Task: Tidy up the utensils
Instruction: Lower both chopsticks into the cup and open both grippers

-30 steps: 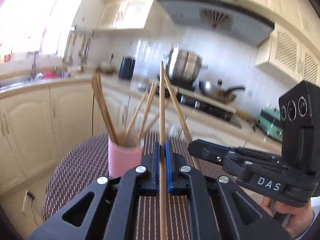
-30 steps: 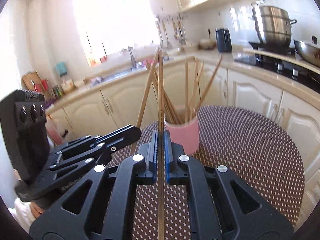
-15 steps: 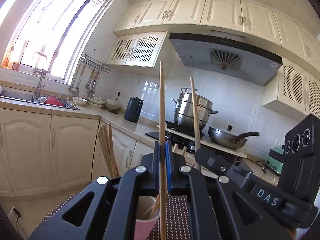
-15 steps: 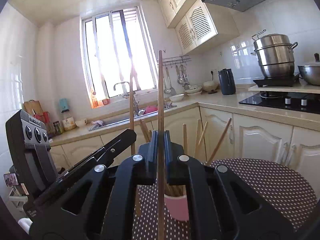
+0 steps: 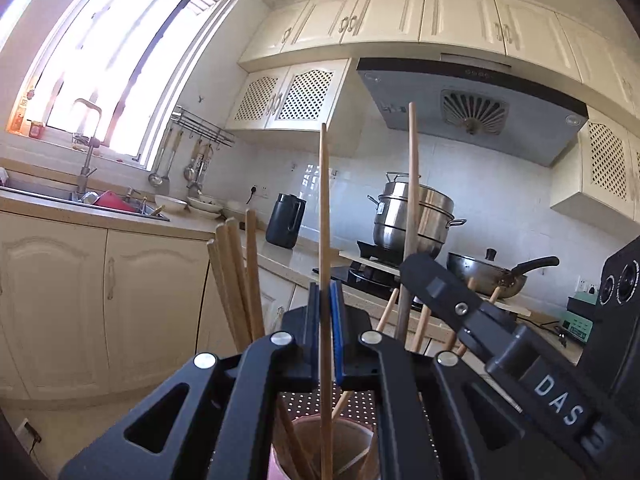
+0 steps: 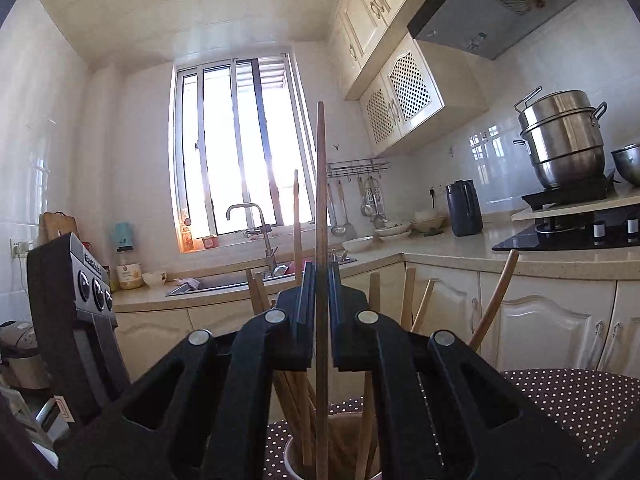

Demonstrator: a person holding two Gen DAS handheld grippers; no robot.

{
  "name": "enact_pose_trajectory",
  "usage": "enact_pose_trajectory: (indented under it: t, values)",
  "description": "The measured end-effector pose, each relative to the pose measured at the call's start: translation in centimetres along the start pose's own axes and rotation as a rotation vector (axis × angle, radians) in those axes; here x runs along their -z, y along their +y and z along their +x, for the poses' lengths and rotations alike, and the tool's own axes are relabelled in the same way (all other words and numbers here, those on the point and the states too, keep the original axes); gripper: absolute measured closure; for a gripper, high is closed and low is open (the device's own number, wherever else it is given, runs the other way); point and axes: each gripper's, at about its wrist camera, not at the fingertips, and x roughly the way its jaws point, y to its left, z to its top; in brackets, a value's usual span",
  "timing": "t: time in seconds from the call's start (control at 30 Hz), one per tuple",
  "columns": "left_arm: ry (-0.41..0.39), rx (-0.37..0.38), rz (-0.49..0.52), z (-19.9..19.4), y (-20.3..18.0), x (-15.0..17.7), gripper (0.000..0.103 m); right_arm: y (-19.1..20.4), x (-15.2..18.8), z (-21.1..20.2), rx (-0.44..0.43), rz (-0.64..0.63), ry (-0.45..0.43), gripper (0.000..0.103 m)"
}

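Now both grippers, left and right, jaws each clenching 1 chopstick, apparently sit lower over the cup.

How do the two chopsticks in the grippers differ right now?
The left gripper holds a chopstick that looks pale tan; the right gripper holds a chopstick that looks dark brown, perhaps from backlight. In the left wrist view the left one stands straight and the right one leans slightly. Both are pinched upright over the pink cup, lower ends inside its mouth.
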Motion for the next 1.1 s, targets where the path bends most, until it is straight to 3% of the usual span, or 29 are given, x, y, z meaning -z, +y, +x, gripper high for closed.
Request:
enact_pose_trajectory:
  t: [0.57, 1.0, 1.07, 1.1]
  values:
    - [0.101, 0.001, 0.035, -2.3, -0.7, 2.3, 0.097, 0.3, 1.2, -2.9, 0.033, -0.051, 0.093, 0.096]
    - [0.228, -0.018, 0.045, -4.1, -0.4, 4.2, 0.097, 0.6, 3.9, -3.9, 0.083, -0.056, 0.231, 0.096]
    - [0.246, -0.022, 0.026, -4.4, 0.1, 4.2, 0.095, 0.9, 4.0, -4.0, 0.091, -0.057, 0.245, 0.096]
    - [0.248, -0.026, 0.022, -4.6, 0.2, 4.2, 0.083, 0.9, 3.9, -4.0, 0.1, -0.052, 0.252, 0.095]
